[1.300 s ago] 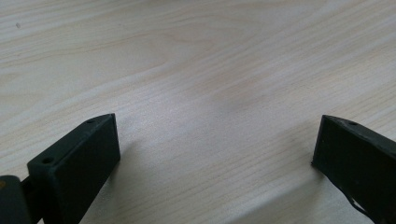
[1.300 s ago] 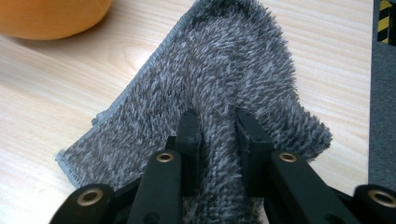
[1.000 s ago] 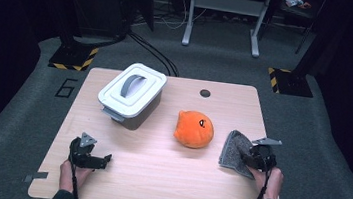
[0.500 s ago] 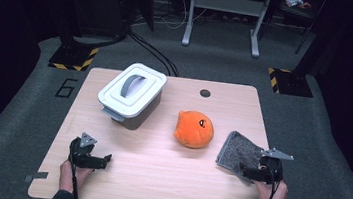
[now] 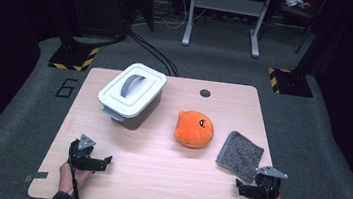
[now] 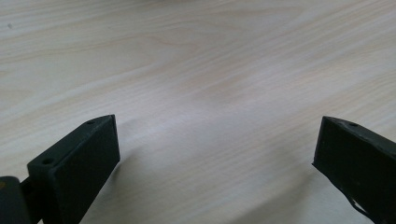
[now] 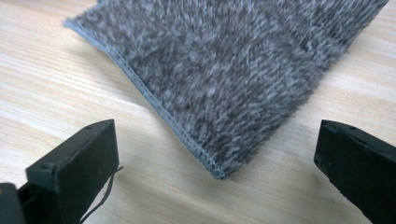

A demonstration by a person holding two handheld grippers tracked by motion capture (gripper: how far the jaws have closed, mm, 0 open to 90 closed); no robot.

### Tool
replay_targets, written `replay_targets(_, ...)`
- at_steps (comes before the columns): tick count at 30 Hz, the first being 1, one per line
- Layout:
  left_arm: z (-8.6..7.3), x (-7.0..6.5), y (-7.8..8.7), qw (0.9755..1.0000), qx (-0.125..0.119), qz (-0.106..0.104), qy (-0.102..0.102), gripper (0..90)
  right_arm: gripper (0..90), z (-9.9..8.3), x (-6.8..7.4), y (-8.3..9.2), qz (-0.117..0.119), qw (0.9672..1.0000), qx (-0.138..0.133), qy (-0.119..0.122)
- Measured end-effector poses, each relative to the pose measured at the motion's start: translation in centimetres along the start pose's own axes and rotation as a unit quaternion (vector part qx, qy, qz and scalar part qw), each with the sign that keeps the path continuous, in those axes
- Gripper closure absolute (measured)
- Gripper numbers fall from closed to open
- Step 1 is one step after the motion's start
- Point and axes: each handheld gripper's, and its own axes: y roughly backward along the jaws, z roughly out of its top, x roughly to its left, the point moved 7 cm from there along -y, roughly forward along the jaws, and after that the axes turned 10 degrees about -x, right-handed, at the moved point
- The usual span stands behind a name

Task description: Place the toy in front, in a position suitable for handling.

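A grey fuzzy cloth (image 5: 240, 154) lies flat at the table's right side. Just behind its near corner, my right gripper (image 5: 240, 188) stands open. Its jaws have just been opening, and they touch nothing. In the right gripper view the cloth's corner (image 7: 219, 88) points down between the two wide-apart jaws of the right gripper (image 7: 218, 128). My left gripper (image 5: 106, 163) rests near the front left edge, open over bare wood, as the left gripper view (image 6: 217, 140) confirms. An orange plush toy (image 5: 193, 129) sits mid-table.
A white lidded box (image 5: 131, 94) with a grey handle stands at the back left of the wooden table (image 5: 155, 177). A small dark round hole (image 5: 205, 93) sits near the far edge. Dark floor, cables and stands surround the table.
The right gripper has let go of the grey cloth, opened wide and drawn back toward the near edge. The cloth now lies flat. The left gripper has not moved.
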Motion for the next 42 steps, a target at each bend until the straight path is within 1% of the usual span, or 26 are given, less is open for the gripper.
replay_targets(2, 0.0, -1.0, 0.3, 0.9999, -0.011, -0.005, -0.006, 0.0, 0.0, -0.3, -0.1, -0.2, 0.0, 1.0, 0.002, 0.001)
replay_targets(3, 0.1, -1.5, 0.5, 0.9998, -0.016, -0.008, -0.009, 0.0, 0.0, -0.3, -0.1, -0.3, -0.002, 1.0, -0.002, 0.001)
replay_targets(4, 0.2, -2.0, 0.7, 0.9997, -0.014, -0.016, -0.01, 0.0, 0.0, -0.2, -0.1, -0.2, -0.003, 1.0, -0.003, 0.003)
replay_targets(5, 0.4, -2.5, 0.7, 0.9995, -0.022, -0.02, -0.009, 0.1, 0.0, -0.2, -0.1, -0.3, -0.003, 1.0, -0.005, 0.004)
replay_targets(6, 0.6, -3.0, 0.9, 0.9993, -0.02, -0.029, -0.014, 0.4, 0.0, -0.3, -0.2, -0.2, -0.002, 1.0, -0.005, 0.003)
replay_targets(8, 1.1, -4.2, 0.8, 0.9986, -0.03, -0.039, -0.017, 0.4, 0.0, -0.3, -0.2, -0.3, 0.0, 0.9999, -0.011, 0.002)
replay_targets(10, 1.6, -5.3, 0.8, 0.9979, -0.025, -0.056, -0.022, 0.3, 0.0, -0.4, -0.3, -0.3, 0.003, 0.9999, -0.012, 0.009)
replay_targets(11, 2.0, -6.2, 0.6, 0.9971, -0.029, -0.066, -0.023, 0.3, 0.0, -0.4, -0.3, -0.3, 0.002, 0.9999, -0.013, 0.01)
replay_targets(14, 2.9, -8.0, 0.1, 0.9952, -0.031, -0.087, -0.031, 0.5, 0.0, -0.4, -0.3, -0.3, 0.003, 0.9999, -0.014, 0.009)
replay_targets(17, 3.9, -9.7, -1.0, 0.993, -0.024, -0.108, -0.042, 1.1, 0.0, -0.4, -0.4, -0.3, 0.003, 0.9998, -0.015, 0.009)
replay_targets(19, 4.6, -10.6, -1.7, 0.9917, -0.021, -0.116, -0.051, 1.5, 0.0, -0.4, -0.4, -0.3, 0.003, 0.9998, -0.015, 0.007)
replay_targets(20, 4.8, -10.9, -2.0, 0.9912, -0.02, -0.119, -0.054, 1.5, 0.0, -0.3, -0.4, -0.3, 0.001, 0.9999, -0.016, 0.004)
replay_targets(24, 6.1, -12.3, -3.6, 0.9885, -0.01, -0.138, -0.061, 1.6, 0.4, -0.4, -0.4, -0.2, 0.004, 0.9998, -0.016, 0.01)
replay_targets(26, 6.8, -12.9, -4.2, 0.9874, -0.011, -0.145, -0.061, 1.6, 0.4, -0.4, -0.4, -0.2, 0.004, 0.9998, -0.015, 0.008)
replay_targets(27, 7.2, -13.2, -4.5, 0.9865, -0.009, -0.152, -0.06, 1.6, 0.4, -0.4, -0.4, -0.2, 0.005, 0.9998, -0.016, 0.011)
replay_targets(28, 7.6, -13.4, -4.8, 0.9863, -0.01, -0.154, -0.059, 1.6, 0.5, -0.4, -0.4, -0.2, 0.005, 0.9998, -0.016, 0.011)
replay_targets(29, 8.1, -13.7, -5.1, 0.9854, -0.01, -0.16, -0.056, 1.6, 0.6, -0.4, -0.4, -0.2, 0.004, 0.9998, -0.015, 0.009)
replay_targets(31, 9.0, -14.2, -5.6, 0.9846, -0.014, -0.164, -0.058, 1.9, 0.6, -0.4, -0.4, -0.2, 0.004, 0.9998, -0.015, 0.009)
replay_targets(33, 10.0, -14.5, -6.2, 0.9831, -0.013, -0.171, -0.064, 2.3, 0.6, -0.4, -0.4, -0.2, 0.004, 0.9998, -0.016, 0.009)
replay_targets(34, 10.3, -14.7, -6.5, 0.983, -0.016, -0.172, -0.06, 3.1, 0.6, -0.4, -0.4, -0.2, 0.004, 0.9998, -0.016, 0.009)
replay_targets(36, 11.2, -15.1, -7.1, 0.9828, -0.016, -0.173, -0.062, 4.7, 0.6, -0.4, -0.4, -0.2, 0.004, 0.9998, -0.016, 0.01)
replay_targets(37, 11.7, -15.4, -7.5, 0.982, -0.015, -0.178, -0.062, 4.9, 0.7, -0.4, -0.4, -0.2, 0.004, 0.9998, -0.016, 0.01)
replay_targets(38, 12.0, -15.6, -7.9, 0.9821, -0.015, -0.175, -0.068, 5.4, 0.7, -0.4, -0.4, -0.2, 0.004, 0.9999, -0.015, 0.006)
replay_targets(39, 12.3, -15.8, -8.2, 0.9819, -0.014, -0.176, -0.068, 5.9, 0.7, -0.4, -0.4, -0.2, 0.005, 0.9998, -0.016, 0.01)
replay_targets(41, 12.9, -16.3, -8.7, 0.9808, -0.015, -0.182, -0.068, 6.7, 0.7, -0.4, -0.4, -0.2, 0.005, 0.9998, -0.016, 0.009)
replay_targets(42, 13.3, -16.6, -9.1, 0.9808, -0.013, -0.18, -0.074, 7.1, 0.7, -0.4, -0.4, -0.2, 0.004, 0.9999, -0.015, 0.006)
